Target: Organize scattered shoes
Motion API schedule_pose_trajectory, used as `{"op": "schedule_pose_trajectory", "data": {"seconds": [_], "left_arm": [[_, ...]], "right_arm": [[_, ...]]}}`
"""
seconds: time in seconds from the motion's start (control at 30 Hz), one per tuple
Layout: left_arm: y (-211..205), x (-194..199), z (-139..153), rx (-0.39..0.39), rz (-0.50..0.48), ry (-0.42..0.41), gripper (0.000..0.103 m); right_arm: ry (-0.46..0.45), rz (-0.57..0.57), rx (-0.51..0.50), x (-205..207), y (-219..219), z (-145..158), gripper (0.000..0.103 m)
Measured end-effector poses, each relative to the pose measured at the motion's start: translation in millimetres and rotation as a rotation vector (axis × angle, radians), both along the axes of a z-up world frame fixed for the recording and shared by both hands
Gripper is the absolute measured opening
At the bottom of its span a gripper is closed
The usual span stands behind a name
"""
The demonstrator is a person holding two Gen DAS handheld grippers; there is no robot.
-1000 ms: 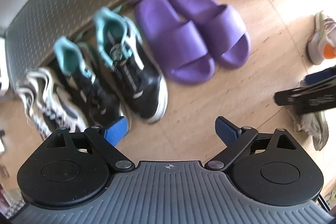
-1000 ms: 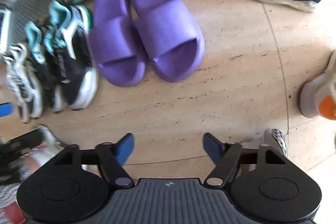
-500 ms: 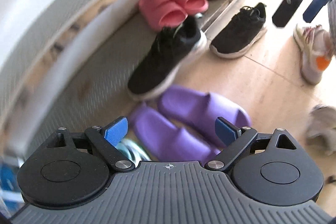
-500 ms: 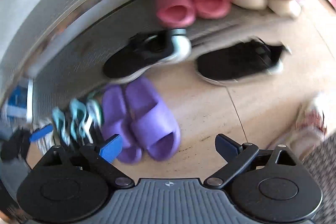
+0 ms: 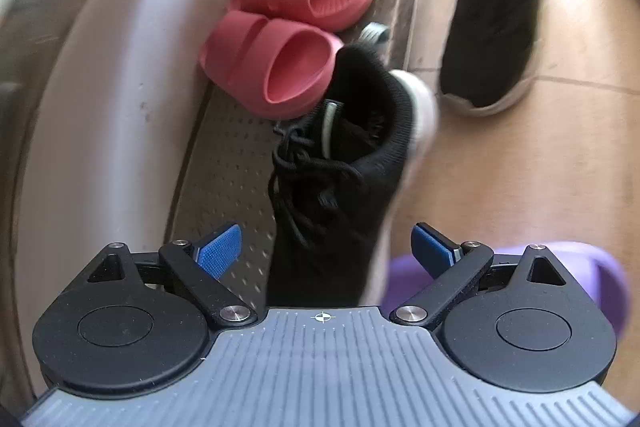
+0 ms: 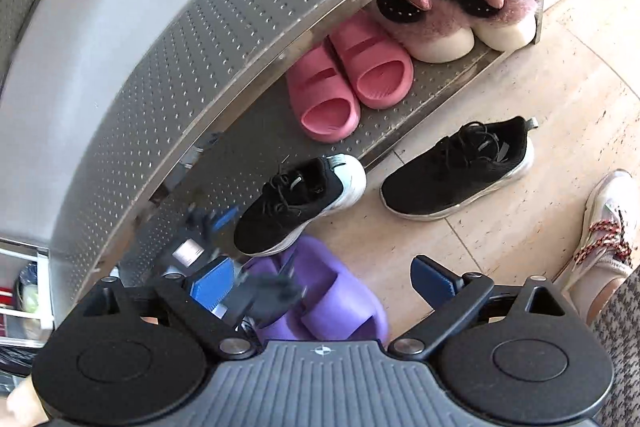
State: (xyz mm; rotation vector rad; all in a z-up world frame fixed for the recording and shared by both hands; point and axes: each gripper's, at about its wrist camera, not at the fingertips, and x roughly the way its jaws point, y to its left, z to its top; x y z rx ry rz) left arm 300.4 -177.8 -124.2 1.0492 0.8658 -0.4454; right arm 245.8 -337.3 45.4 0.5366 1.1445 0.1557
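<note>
Both claws have swung away from the teal-and-black trainers toward the perforated metal shoe rack [image 6: 224, 27]; the left claw [image 5: 326, 247] stands wide open, empty, a black knit lace-up sneaker [image 5: 340, 167] just ahead between its blue pads, half on the rack's lower shelf; the right claw [image 6: 320, 279] is spread wide, holding nothing, purple foam slides [image 6: 332, 299] beneath it; its mate, the second black sneaker [image 6: 460, 167], lies on the floor ahead-right; pink rubber slides [image 6: 348, 83] sit farther ahead on the shelf.
</note>
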Motion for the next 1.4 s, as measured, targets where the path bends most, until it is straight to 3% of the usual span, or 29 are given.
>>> {"op": "schedule_pose_trajectory", "data": {"seconds": [0.1,0.17,0.27,0.37,0.43,0.6,0.73,0.83,0.93,1.0,1.07,1.13,1.2,1.3,1.4], "left_arm": [[-13.0,17.0,-26.2,0.111,-0.043,0.011,0.097],[-18.2,22.9,-44.4,0.190,-0.085,0.051,0.088],[-17.5,24.8,-38.2,0.164,-0.063,0.081,0.073],[-13.6,16.2,-19.2,0.132,-0.014,0.096,0.071],[-7.2,6.6,2.5,0.072,0.045,0.103,0.070],[25.3,-28.8,73.8,-0.176,0.335,0.211,0.071],[75.5,-102.7,109.5,-0.357,0.693,0.393,0.071],[105.6,-157.9,99.8,-0.399,0.910,0.482,0.071],[126.1,-206.5,71.0,-0.403,1.128,0.513,0.071],[134.3,-220.7,51.6,-0.432,1.252,0.539,0.076],[148.0,-229.6,19.8,-0.453,1.365,0.641,0.078],[157.4,-232.4,12.2,-0.376,1.389,0.712,0.081],[165.3,-232.9,28.5,-0.348,1.342,0.702,0.086],[178.0,-236.1,68.9,-0.340,1.221,0.640,0.090],[194.1,-252.5,122.2,-0.367,1.120,0.520,0.095]], "right_arm": [[0.002,-0.004,0.018,2.0,-1.5,1.5,0.097],[-0.001,-0.009,0.018,3.3,-1.8,3.2,0.097],[0.005,-0.014,0.008,4.9,-1.8,4.4,0.097],[0.005,-0.025,0.005,5.4,-2.2,3.3,0.097],[0.000,-0.034,0.005,5.9,-2.9,2.9,0.097],[-0.021,-0.077,0.009,3.2,-5.9,4.1,0.097],[-0.017,-0.078,0.024,-4.2,-3.4,1.0,0.097],[-0.008,-0.054,0.026,-15.4,3.7,-5.0,0.097],[0.007,-0.046,0.000,-23.4,8.1,-12.8,0.097],[0.027,-0.049,-0.029,-29.3,9.2,-23.0,0.097],[0.045,-0.048,-0.038,-33.3,10.3,-32.5,0.097],[0.070,-0.040,-0.052,-38.1,13.3,-40.2,0.097],[0.101,0.001,-0.075,-47.3,22.0,-48.7,0.097],[0.125,0.134,-0.117,-56.9,46.1,-58.2,0.097],[0.170,0.275,-0.158,-68.8,74.6,-70.8,0.097]]}}
